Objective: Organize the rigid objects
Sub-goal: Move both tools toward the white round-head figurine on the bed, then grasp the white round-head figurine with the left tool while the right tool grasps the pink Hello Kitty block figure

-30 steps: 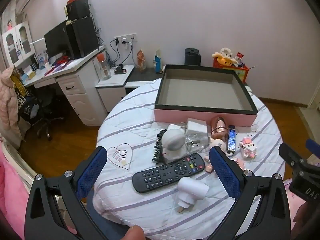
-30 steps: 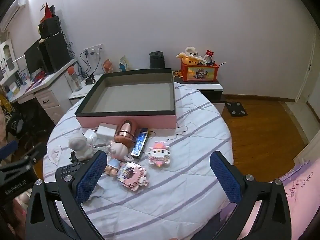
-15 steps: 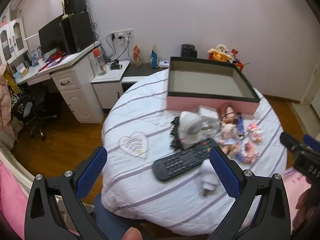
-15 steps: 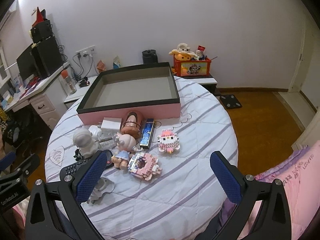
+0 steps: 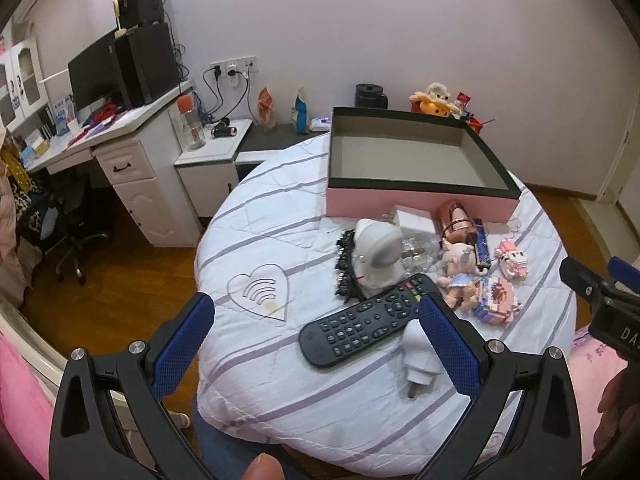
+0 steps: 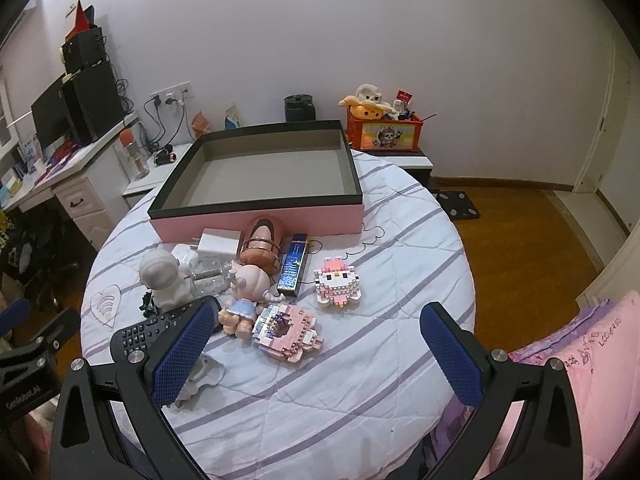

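Observation:
An empty pink box with a dark rim [image 5: 416, 204] [image 6: 256, 222] stands at the far side of the round table. In front of it lie a black remote [image 5: 362, 322] [image 6: 136, 334], a white astronaut figure [image 5: 378, 248] [image 6: 164, 280], a white plug adapter [image 5: 418, 360], a doll [image 5: 458, 272] [image 6: 244, 296], a pink brick block [image 6: 286, 330], a brick kitty [image 6: 338, 282], a blue bar [image 6: 294, 264] and a copper-coloured object [image 6: 262, 246]. My left gripper [image 5: 316, 336] is open above the table's near edge, empty. My right gripper [image 6: 316, 348] is open, empty, above the near right side.
The table has a white striped quilted cover [image 6: 360, 384] with a heart patch [image 5: 262, 294]. A desk with monitor and speakers [image 5: 120, 80] stands at the left, a low cabinet with a toy box [image 6: 384, 132] behind. A pink bed cover [image 6: 592, 344] lies at the right.
Both grippers swung about; the left view drifted left and then came back toward the objects. The right view pulled back slightly. Nothing on the table moved.

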Demonstrator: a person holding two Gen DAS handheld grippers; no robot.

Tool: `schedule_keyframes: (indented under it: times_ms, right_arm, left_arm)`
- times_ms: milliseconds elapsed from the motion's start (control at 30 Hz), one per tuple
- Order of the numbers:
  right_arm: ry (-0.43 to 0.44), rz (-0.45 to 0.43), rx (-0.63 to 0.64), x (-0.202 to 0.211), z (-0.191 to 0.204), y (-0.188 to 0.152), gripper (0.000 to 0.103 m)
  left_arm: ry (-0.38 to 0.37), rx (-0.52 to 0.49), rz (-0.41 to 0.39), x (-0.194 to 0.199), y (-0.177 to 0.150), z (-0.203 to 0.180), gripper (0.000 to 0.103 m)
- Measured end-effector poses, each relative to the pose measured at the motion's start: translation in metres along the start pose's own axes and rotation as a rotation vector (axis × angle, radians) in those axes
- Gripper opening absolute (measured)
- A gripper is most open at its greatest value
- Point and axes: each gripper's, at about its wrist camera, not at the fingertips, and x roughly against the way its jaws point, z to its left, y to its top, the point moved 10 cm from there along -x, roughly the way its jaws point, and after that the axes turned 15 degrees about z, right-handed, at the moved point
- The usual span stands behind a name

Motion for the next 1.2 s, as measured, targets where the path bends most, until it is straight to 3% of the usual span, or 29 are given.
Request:
schedule_keyframes:
  times_ms: [567, 1200]
  right_arm:
    - [0.055, 0.004, 0.017, -0.013, -0.005, 0.011, 0.103]
    - [0.026, 0.088, 0.011, -0.056, -0.011, 0.013, 0.103]
  left_arm:
    - [0.028, -0.016, 0.009, -0.005, 0.017, -0.017, 0.103]
    - [-0.006, -0.011, 0.118, -0.069, 0.020, -0.014, 0.103]
